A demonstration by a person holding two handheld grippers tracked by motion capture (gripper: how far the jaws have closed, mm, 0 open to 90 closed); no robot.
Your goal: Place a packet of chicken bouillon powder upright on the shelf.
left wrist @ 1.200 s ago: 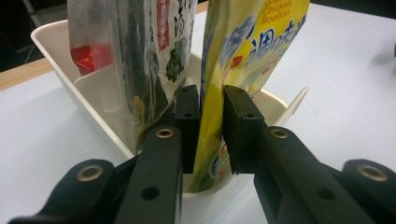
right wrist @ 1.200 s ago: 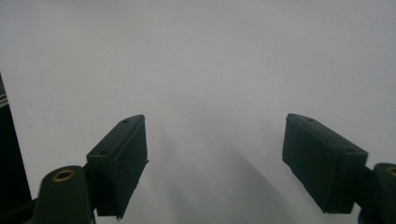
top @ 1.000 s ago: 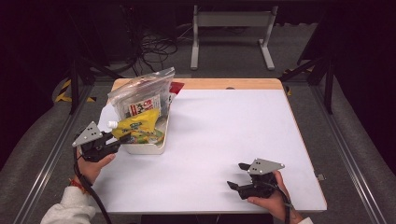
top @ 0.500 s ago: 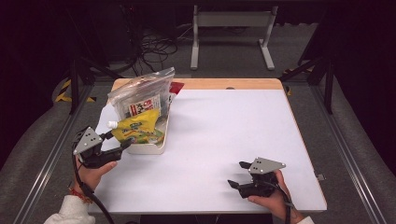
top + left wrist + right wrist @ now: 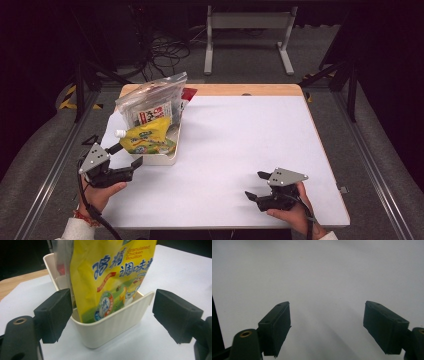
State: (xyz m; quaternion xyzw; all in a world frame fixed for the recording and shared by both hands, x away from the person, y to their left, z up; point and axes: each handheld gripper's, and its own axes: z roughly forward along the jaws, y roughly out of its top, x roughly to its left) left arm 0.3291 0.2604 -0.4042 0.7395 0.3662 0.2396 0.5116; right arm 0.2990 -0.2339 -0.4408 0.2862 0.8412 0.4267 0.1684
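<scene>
At the desk's (image 5: pixel 240 145) ten o'clock, the yellow bouillon pouch (image 5: pixel 110 277) stands in the cream bin (image 5: pixel 112 325): seemingly placed. My left claw (image 5: pixel 110 315) hangs released just before it; right claw (image 5: pixel 327 327) released, idle.

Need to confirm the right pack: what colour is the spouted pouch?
Yellow spouted pouch; left gripper view shows it best.

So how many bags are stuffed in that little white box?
2 that I can see: a yellow bouillon pouch at the near end of the box, and a clear bag standing behind it. More may be hidden.
</scene>
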